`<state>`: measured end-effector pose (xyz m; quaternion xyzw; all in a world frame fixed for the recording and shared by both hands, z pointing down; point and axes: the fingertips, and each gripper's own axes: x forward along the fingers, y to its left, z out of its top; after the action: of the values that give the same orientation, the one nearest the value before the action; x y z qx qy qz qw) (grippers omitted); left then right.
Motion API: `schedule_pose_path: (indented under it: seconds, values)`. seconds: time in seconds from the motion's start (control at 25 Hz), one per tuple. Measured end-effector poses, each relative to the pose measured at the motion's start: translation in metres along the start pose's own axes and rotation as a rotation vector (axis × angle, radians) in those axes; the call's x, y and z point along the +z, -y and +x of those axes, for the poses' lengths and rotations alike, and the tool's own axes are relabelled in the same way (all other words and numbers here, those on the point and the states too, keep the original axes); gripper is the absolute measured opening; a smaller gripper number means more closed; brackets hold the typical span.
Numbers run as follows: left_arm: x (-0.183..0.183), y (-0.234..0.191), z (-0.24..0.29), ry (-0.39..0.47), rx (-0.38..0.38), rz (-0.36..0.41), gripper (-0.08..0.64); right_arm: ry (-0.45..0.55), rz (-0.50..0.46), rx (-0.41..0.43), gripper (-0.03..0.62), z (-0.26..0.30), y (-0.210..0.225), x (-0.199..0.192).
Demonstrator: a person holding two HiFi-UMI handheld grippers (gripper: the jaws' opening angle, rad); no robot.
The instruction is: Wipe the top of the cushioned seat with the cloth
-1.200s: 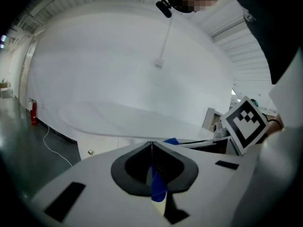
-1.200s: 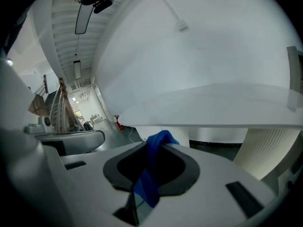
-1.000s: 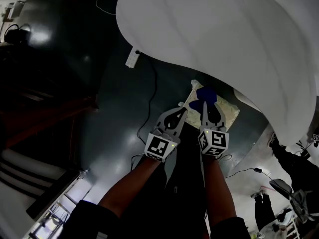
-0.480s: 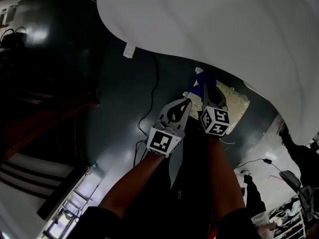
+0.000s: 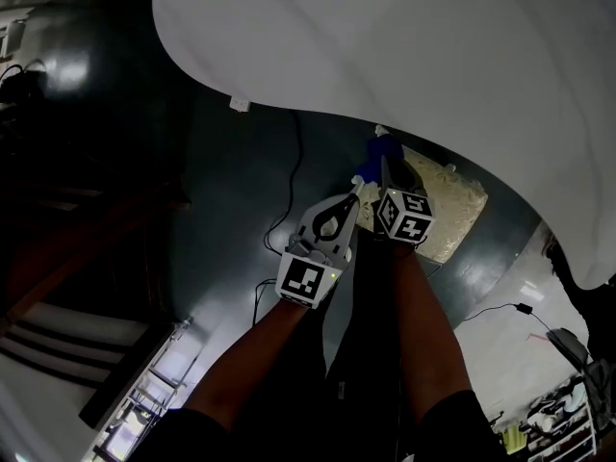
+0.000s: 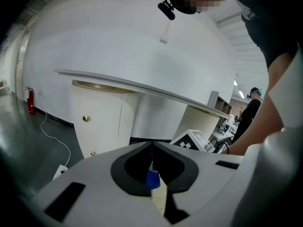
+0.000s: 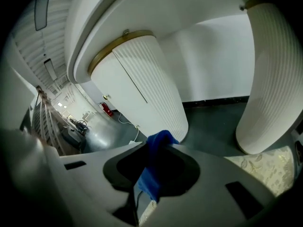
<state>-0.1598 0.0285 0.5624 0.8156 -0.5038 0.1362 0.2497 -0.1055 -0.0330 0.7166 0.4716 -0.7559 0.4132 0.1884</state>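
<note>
R hand-held gripper (image 5: 385, 167) clamps blue cloth (image 5: 384, 146) near cushioned seat (image 5: 454, 210); L hand-held gripper (image 5: 354, 198) jaws together, empty.

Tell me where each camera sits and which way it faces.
Head view: on the head, steeply down at seat; forearms, left tongs, right tongs show.
Left gripper view: on left tongs, toward a white cabinet; shut jaws, arm show.
Right gripper view: on right tongs, toward ribbed pedestals; jaws clamp the cloth.
Shared: seat and cloth, head and right gripper views.
</note>
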Motion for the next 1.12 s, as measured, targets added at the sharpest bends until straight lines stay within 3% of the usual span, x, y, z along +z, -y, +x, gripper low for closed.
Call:
schedule_pose_path:
  seconds: [0.2,0.52,0.72,0.96,1.12]
  values:
    - [-0.010,0.001,0.001,-0.032,-0.011,0.028,0.017,-0.061,-0.003,0.012,0.084,0.020,0.016,-0.026]
    - [-0.028,0.010,0.001,-0.103,-0.010,-0.024,0.017,-0.155,0.015,0.005,0.084,0.023,0.035,-0.050]
    - [-0.031,0.023,0.007,-0.109,-0.041,-0.033,0.017,-0.174,0.011,0.036,0.086,0.029,0.037,-0.055]
    - [-0.034,0.028,0.015,-0.116,-0.044,-0.040,0.017,-0.194,-0.058,0.027,0.084,0.026,0.041,-0.054]
    - [-0.034,0.030,0.019,-0.124,-0.060,-0.022,0.017,-0.191,-0.019,0.013,0.084,0.021,0.050,-0.055]
